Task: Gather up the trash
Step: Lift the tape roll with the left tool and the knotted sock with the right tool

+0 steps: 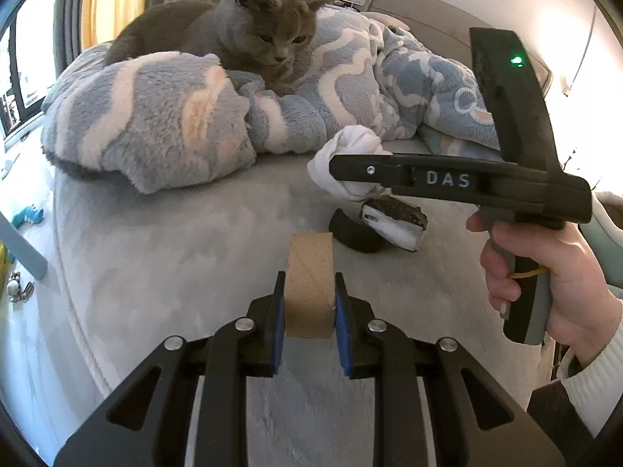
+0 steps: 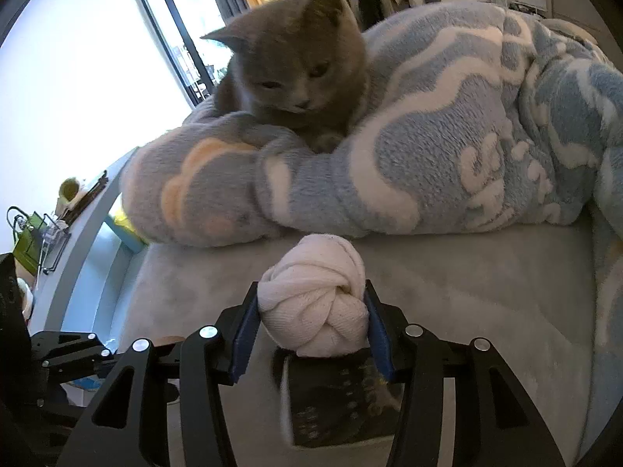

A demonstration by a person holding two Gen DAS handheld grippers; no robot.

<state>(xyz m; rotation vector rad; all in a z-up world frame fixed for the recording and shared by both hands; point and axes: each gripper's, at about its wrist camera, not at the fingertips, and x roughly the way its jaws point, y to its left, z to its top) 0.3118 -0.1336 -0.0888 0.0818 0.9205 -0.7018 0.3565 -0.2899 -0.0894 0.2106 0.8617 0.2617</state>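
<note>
Left wrist view: left gripper (image 1: 309, 303) pinches brown cardboard tube (image 1: 309, 284) on grey bed (image 1: 175, 253), near side of fleece blanket (image 1: 155, 116). R gripper (image 2: 311, 311) clamps knotted white cloth ball (image 2: 317, 299) w/ grey cat (image 2: 296, 66) behind.

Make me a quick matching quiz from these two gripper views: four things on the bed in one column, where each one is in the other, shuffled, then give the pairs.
Things
1. cardboard tube
2. white cloth ball
3. grey cat
4. black band

Places
A. lying on the fleece blanket
B. between the left gripper fingers
C. flat on the bed beyond the tube
D. between the right gripper fingers

Pairs: 1-B, 2-D, 3-A, 4-C
</note>
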